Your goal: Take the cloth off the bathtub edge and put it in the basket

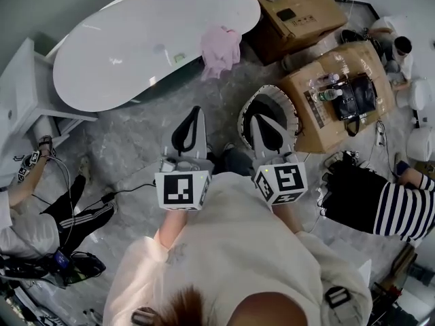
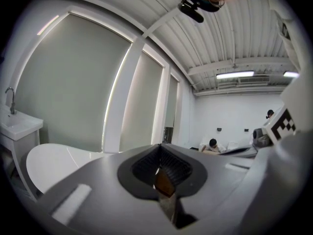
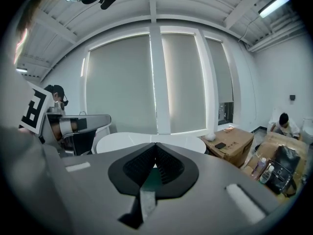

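A grey marbled floor (image 1: 129,148) seen from steeply above, with a long white bathtub (image 1: 149,39) filling the upper left. Right of the tub sits a cardboard box (image 1: 299,15), and nearer the viewer a second box (image 1: 316,107) with bottles and dark gear on top. Against that second box stands a round basket (image 1: 275,89) with a black-and-white rim, partly hidden behind the right gripper (image 1: 260,119). The left gripper (image 1: 194,114) is held just beside it, both pointing away from the wearer toward the tub. Each gripper's jaws are pressed fully together, tips meeting, with nothing between them – both hold nothing. The pink cloth (image 1: 220,49) hangs crumpled over the tub's right-hand edge – well apart from both grippers and from the basket.
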The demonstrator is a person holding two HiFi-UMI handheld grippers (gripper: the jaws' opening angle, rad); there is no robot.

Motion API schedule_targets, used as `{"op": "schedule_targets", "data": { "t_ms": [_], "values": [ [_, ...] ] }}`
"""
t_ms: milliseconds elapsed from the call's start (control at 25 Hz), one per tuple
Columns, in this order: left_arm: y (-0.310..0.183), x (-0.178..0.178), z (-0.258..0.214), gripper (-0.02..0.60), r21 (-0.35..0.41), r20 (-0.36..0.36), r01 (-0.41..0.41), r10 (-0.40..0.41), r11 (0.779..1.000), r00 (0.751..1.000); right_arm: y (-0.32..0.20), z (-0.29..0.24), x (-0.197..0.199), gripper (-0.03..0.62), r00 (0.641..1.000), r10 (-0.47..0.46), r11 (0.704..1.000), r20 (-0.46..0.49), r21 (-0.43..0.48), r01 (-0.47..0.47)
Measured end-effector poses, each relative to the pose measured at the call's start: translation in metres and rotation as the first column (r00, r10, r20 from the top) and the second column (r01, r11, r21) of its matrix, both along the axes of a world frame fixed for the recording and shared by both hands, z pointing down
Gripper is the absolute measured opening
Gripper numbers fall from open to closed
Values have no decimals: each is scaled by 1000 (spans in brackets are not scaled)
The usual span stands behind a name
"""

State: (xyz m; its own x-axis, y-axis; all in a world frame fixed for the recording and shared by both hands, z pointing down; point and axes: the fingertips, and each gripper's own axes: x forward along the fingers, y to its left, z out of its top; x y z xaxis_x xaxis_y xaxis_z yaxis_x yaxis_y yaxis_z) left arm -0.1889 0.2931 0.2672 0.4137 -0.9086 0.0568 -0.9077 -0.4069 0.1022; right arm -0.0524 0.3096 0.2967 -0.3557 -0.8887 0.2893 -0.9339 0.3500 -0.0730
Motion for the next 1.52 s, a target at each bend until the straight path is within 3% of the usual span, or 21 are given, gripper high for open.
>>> {"op": "schedule_targets", "data": {
  "t_ms": [240,560,1240,1520],
  "values": [
    [-12,6,-2,49,-18,-37,25,-25,1000,999,-18,-1,-9,0,999,-31,1000,-5,0,31],
    [-36,30,10,49,-52,-11,19,-20,998,1000,-48,7,-12,0,997,-80,996,25,-26,80],
    [-138,75,18,49,-68,6,103,-102,992,995,-155,13,47,0,991,-127,991,50,-28,129],
    [-158,89,13,49,-31,27,142,-141,989,990,-177,19,71,0,988,-147,989,55,-27,148]
  ]
}}
